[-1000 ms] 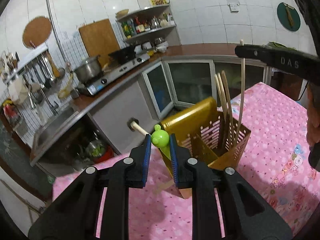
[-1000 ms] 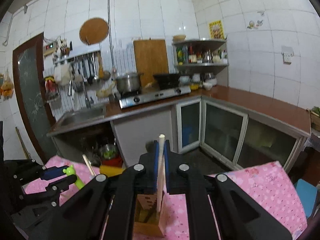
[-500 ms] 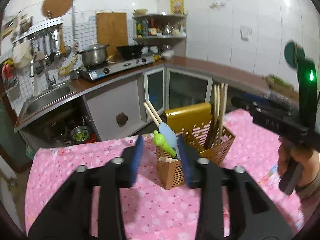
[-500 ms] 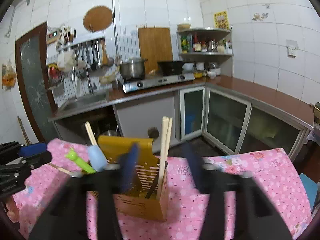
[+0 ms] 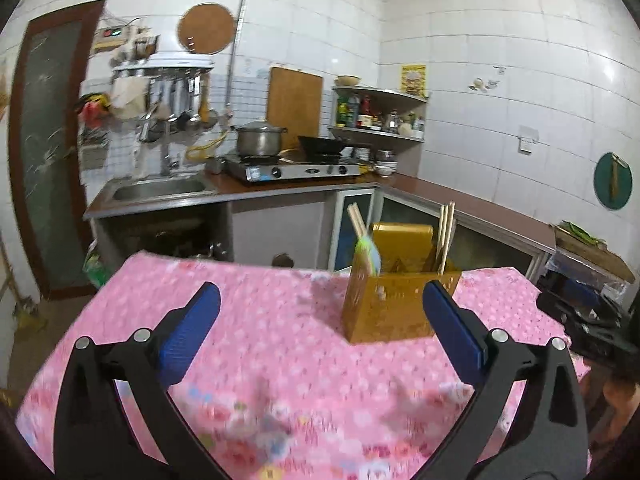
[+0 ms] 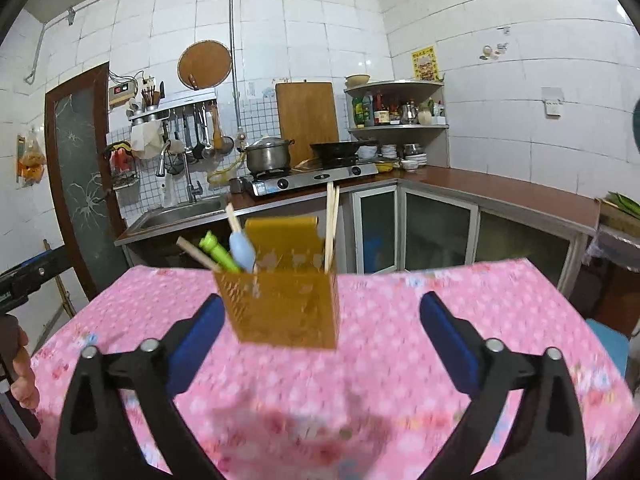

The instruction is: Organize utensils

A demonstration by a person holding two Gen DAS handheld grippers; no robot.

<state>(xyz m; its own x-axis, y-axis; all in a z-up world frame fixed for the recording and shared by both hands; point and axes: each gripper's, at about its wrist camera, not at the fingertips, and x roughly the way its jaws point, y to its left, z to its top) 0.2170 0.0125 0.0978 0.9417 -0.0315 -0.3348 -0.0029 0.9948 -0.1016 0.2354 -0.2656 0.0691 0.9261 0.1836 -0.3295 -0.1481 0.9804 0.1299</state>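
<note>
A yellow-brown slotted utensil holder (image 5: 394, 304) stands on the pink flowered table (image 5: 248, 332); it also shows in the right wrist view (image 6: 282, 306). It holds wooden chopsticks (image 6: 331, 226), a green-handled utensil (image 6: 219, 252) and a light blue spatula (image 6: 242, 250). My left gripper (image 5: 320, 332) is open and empty, drawn back from the holder. My right gripper (image 6: 320, 340) is open and empty, also back from the holder.
Behind the table runs a brown counter with a sink (image 6: 176, 212), a gas stove (image 6: 312, 180) with a pot (image 6: 267, 156) and a wok, and a corner shelf of bottles (image 6: 396, 110). A dark door (image 5: 44, 152) stands at the left.
Both grippers have opened and let go: the green utensil and the chopstick now stand in the holder. Both grippers have pulled back from the holder and the jaws stand wide.
</note>
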